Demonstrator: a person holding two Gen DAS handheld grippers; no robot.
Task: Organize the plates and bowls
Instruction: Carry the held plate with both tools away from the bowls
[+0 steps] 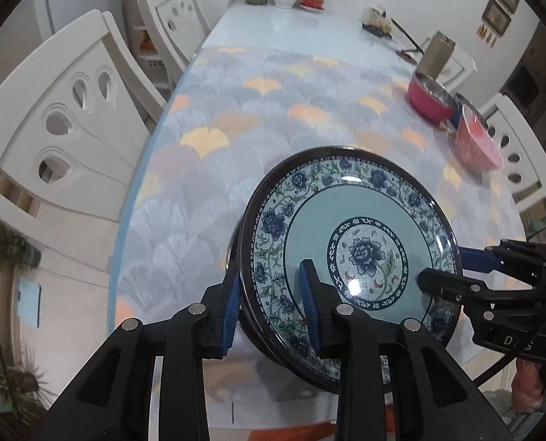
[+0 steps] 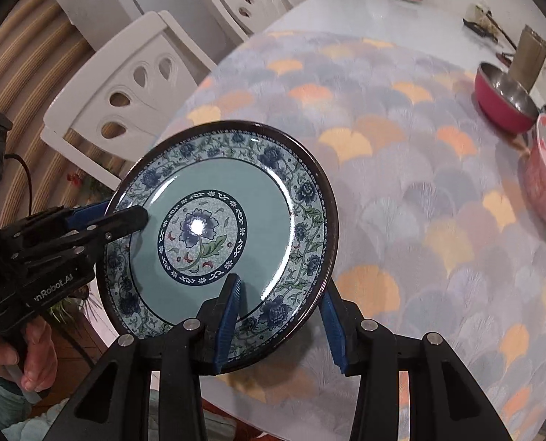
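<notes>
Glazed blue-and-teal, the plate (image 1: 350, 261) is hanging above the near edge of the counter (image 1: 273, 117) in the left view, and you are gripping its rim with the left gripper (image 1: 273, 301), jaws clamped one on each face. The right gripper (image 1: 442, 275) is pinching the opposite rim. In the right view, the right gripper (image 2: 280, 319) is clenching the plate (image 2: 218, 239), tilted face-up toward you; being round, it has no long axis. If your hands are pulling apart unevenly, the slick rim could slip and drop. The bowls (image 2: 508, 99) are sitting well apart.
</notes>
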